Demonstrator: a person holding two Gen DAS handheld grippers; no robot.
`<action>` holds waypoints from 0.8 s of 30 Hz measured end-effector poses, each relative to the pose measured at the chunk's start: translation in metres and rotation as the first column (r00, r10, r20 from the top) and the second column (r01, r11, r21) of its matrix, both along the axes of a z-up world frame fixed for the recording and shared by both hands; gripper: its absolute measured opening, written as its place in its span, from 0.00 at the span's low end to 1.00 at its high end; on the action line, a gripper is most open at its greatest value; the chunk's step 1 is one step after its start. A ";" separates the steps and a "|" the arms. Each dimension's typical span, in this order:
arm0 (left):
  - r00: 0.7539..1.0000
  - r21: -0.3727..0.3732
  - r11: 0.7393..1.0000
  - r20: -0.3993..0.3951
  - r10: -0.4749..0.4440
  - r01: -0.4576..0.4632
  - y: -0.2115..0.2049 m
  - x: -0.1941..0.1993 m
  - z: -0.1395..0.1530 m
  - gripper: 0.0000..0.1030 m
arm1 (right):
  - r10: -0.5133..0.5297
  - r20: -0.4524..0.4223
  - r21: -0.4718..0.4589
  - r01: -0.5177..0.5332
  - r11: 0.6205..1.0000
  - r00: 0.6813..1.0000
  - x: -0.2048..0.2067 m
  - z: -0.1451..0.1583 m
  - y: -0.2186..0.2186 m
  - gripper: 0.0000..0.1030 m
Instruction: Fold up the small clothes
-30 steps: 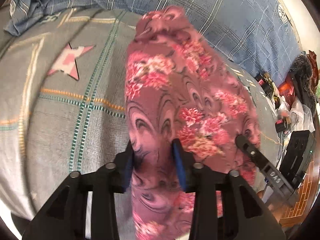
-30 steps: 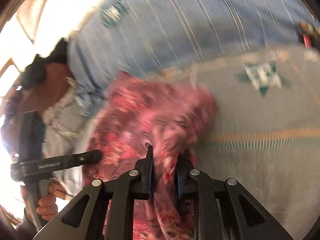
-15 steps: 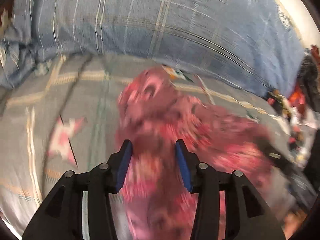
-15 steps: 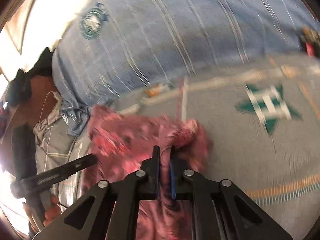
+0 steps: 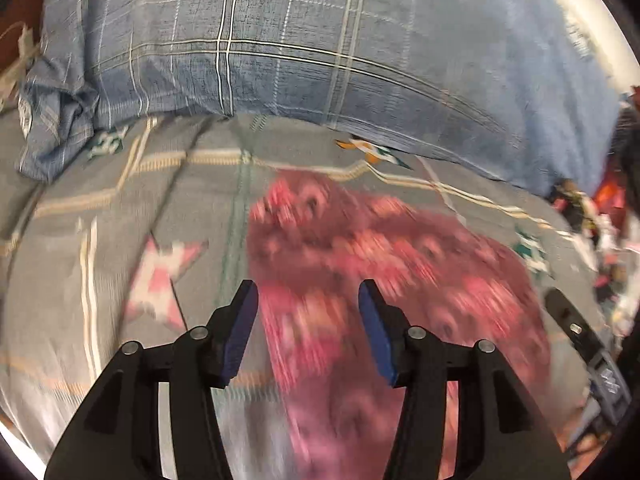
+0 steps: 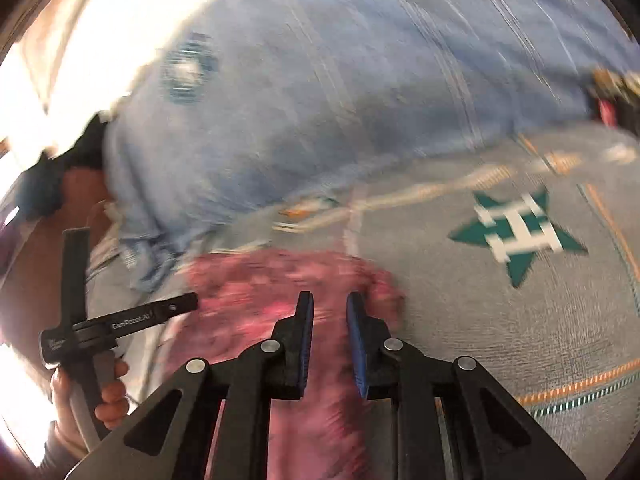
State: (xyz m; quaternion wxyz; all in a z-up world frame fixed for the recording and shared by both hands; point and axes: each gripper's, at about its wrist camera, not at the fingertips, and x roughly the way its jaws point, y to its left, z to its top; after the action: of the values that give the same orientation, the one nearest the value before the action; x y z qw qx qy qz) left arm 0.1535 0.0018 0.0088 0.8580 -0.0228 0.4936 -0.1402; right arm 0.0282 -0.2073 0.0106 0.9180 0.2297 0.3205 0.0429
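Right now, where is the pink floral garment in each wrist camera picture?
Left wrist view: the pink floral garment lies centre to lower right, spread on the grey patterned bedsheet.
Right wrist view: the garment lies lower centre-left.
Shared landmark: the blue plaid pillow behind it in both.

We count one pink floral garment (image 5: 384, 272), lying on one bed with a grey patterned cover (image 5: 192, 208). Behind it we see one blue checked quilt (image 5: 320, 48). On the cover we count three stars: one pink (image 5: 160, 276) and one green (image 5: 532, 250) in the left wrist view, and one green with white bars (image 6: 518, 234) in the right wrist view. We count two tools, the left tool (image 5: 306, 296) and the right tool (image 6: 329, 300), and one hand (image 6: 110, 396) on a handle.
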 end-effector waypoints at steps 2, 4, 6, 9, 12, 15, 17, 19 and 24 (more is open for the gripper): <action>0.999 -0.002 1.000 -0.034 -0.011 0.011 -0.003 -0.016 -0.018 0.56 | 0.053 -0.027 -0.074 -0.055 0.996 0.998 -0.002 -0.013 0.016 0.19; 0.998 0.049 0.998 -0.052 -0.029 0.032 -0.009 -0.020 -0.035 0.60 | 0.060 -0.127 -0.117 -0.075 0.990 0.990 0.011 -0.039 0.024 0.20; 1.000 0.079 0.997 -0.003 -0.025 0.025 -0.008 -0.029 -0.027 0.61 | 0.044 -0.097 -0.112 -0.055 0.992 0.994 0.006 -0.037 0.023 0.19; 0.999 0.098 0.994 0.000 -0.044 0.044 -0.004 -0.044 -0.009 0.61 | 0.023 -0.084 -0.116 -0.033 0.993 0.996 -0.011 -0.013 0.024 0.23; 0.996 0.083 0.993 0.025 -0.081 0.078 0.000 -0.070 -0.005 0.66 | 0.066 -0.035 -0.146 -0.071 0.987 0.997 -0.047 -0.001 0.030 0.27; 0.995 0.096 0.990 0.005 -0.100 0.099 -0.003 -0.088 -0.028 0.74 | 0.058 -0.107 -0.204 -0.078 0.976 0.993 -0.057 -0.027 0.038 0.35; 0.998 0.089 0.995 0.035 -0.047 0.044 0.001 -0.091 -0.035 0.82 | 0.014 -0.129 -0.198 -0.039 0.979 0.992 -0.063 -0.050 0.036 0.51; 0.999 0.079 0.996 0.018 -0.036 0.034 0.003 -0.088 -0.034 0.83 | -0.017 -0.088 -0.122 0.006 0.992 0.996 -0.068 -0.052 0.028 0.53; 1.000 0.086 0.996 0.011 -0.023 0.022 0.004 -0.088 -0.035 0.85 | -0.032 -0.080 -0.156 0.019 0.988 0.996 -0.071 -0.050 0.034 0.55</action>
State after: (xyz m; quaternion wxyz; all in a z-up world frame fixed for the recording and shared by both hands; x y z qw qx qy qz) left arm 0.0653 0.0055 -0.0267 0.8595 0.0206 0.4941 -0.1289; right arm -0.0431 -0.1734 -0.0398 0.9197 0.1631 0.3572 -0.0035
